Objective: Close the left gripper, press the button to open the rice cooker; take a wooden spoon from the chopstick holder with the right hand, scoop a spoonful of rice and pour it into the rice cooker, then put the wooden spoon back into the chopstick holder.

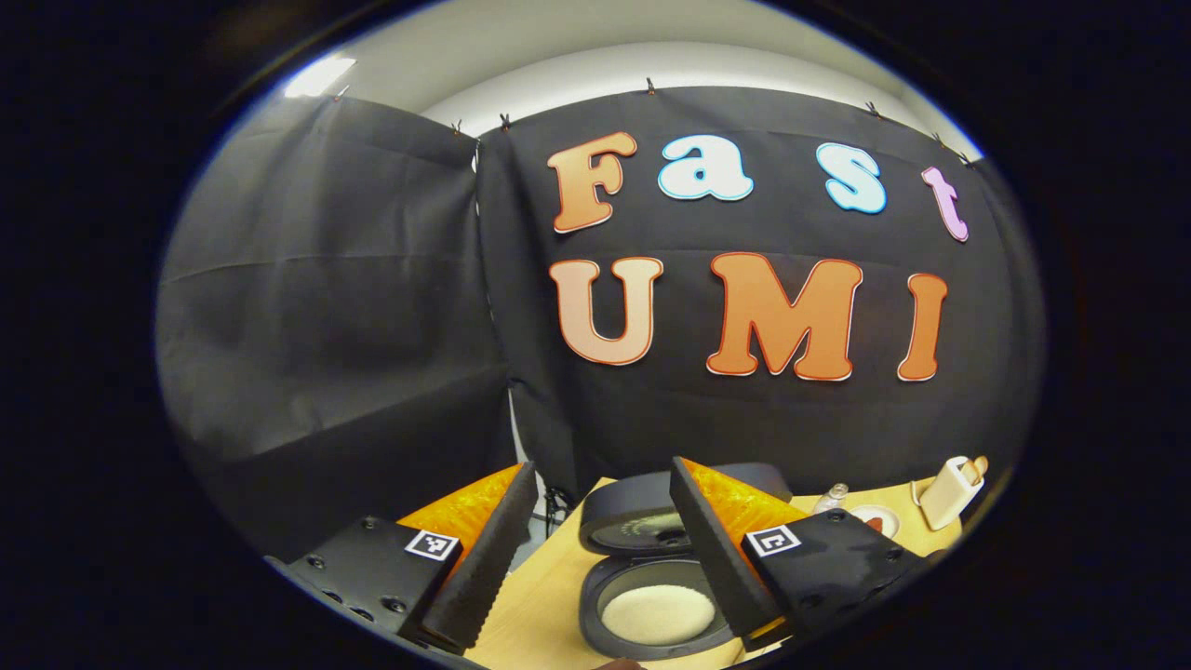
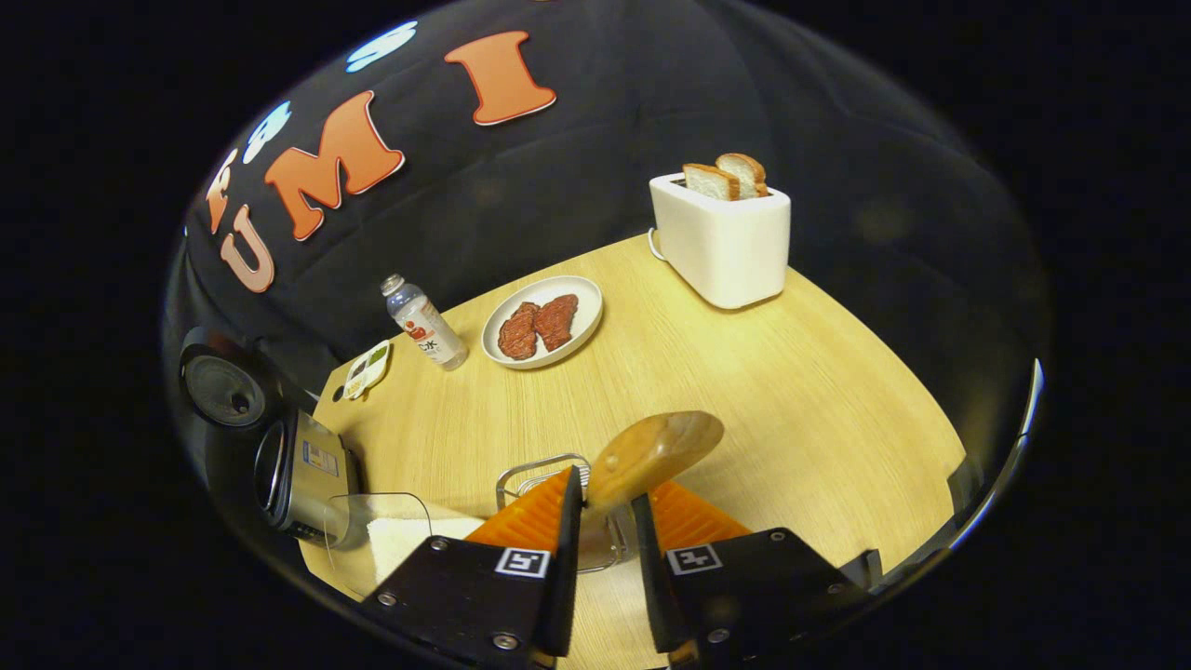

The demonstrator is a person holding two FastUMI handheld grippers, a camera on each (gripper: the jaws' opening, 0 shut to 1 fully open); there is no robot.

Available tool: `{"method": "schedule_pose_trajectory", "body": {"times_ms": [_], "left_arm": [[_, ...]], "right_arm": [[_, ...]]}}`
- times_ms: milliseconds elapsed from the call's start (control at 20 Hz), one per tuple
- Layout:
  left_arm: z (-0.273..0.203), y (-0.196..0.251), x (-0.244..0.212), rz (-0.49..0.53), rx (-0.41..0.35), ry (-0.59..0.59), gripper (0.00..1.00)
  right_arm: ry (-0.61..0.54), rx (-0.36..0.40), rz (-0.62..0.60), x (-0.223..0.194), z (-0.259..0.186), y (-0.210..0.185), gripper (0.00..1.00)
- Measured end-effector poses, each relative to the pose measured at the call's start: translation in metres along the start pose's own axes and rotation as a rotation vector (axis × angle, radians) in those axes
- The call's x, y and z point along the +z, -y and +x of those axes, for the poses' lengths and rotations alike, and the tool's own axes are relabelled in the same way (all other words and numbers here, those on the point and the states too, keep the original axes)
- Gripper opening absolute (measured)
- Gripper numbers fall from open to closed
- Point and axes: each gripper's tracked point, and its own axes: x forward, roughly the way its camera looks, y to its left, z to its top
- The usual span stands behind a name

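Pale wood-grain table [image 2: 800, 391], black cloth walls. Right gripper [image 2: 603, 530] fingers clamp smooth wooden spoon [image 2: 656, 451]; left gripper [image 1: 595, 549] fingers apart above open rice cooker [image 1: 651, 577].

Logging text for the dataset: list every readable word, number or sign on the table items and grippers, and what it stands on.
Nothing on the items can be read as text.
Bottle: label print too small to read.
Rice cooker: side sticker blurred.
Left gripper and right gripper: square black-and-white markers, patterns only, no words.
Wooden spoon in the right jaws: no marking seen.
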Motion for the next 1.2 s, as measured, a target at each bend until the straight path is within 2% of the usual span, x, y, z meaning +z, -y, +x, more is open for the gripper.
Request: {"method": "schedule_pose_trajectory", "body": {"times_ms": [100, 150, 250, 300, 350, 400, 450, 550, 650, 700, 850, 950, 1050, 1200], "left_arm": [[0.027, 0.011, 0.004, -0.065, -0.031, -0.066, 0.96], [0.040, 0.018, 0.003, -0.092, -0.045, -0.112, 0.96], [0.065, 0.037, -0.013, -0.132, -0.067, -0.210, 0.96], [0.076, 0.048, -0.021, -0.144, -0.081, -0.245, 1.00], [0.085, 0.060, -0.031, -0.153, -0.096, -0.288, 0.92], [0.089, 0.068, -0.045, -0.163, -0.094, -0.337, 0.96], [0.095, 0.069, -0.046, -0.150, -0.069, -0.339, 0.96], [0.098, 0.068, -0.058, -0.136, -0.036, -0.361, 0.95], [0.089, 0.066, -0.070, -0.073, -0.025, -0.397, 0.94], [0.086, 0.065, -0.077, -0.041, -0.019, -0.409, 0.97], [0.071, 0.065, -0.095, 0.003, -0.014, -0.435, 0.94], [0.054, 0.068, -0.121, 0.010, -0.036, -0.504, 0.94], [0.035, 0.066, -0.156, 0.014, -0.034, -0.622, 0.99], [0.019, 0.066, -0.188, 0.025, -0.027, -0.688, 0.99]], "right_arm": [[0.050, -0.020, -0.011, 0.018, -0.017, 0.005, 0.46], [0.080, -0.027, -0.011, 0.029, -0.026, 0.006, 0.54], [0.144, -0.028, -0.019, 0.052, -0.049, 0.007, 0.63], [0.178, -0.025, -0.026, 0.064, -0.060, 0.003, 0.66], [0.203, -0.020, -0.043, 0.074, -0.068, -0.001, 0.71], [0.224, -0.017, -0.065, 0.082, -0.075, -0.006, 0.73], [0.244, -0.016, -0.087, 0.090, -0.082, -0.011, 0.77], [0.275, -0.004, -0.116, 0.106, -0.092, -0.026, 0.79], [0.290, 0.026, -0.127, 0.115, -0.099, -0.044, 0.80], [0.292, 0.039, -0.134, 0.118, -0.099, -0.052, 0.79], [0.287, 0.069, -0.168, 0.123, -0.095, -0.074, 0.80], [0.281, 0.099, -0.187, 0.125, -0.092, -0.092, 0.80], [0.272, 0.129, -0.211, 0.123, -0.091, -0.110, 0.80], [0.253, 0.170, -0.246, 0.116, -0.088, -0.133, 0.80]]}}
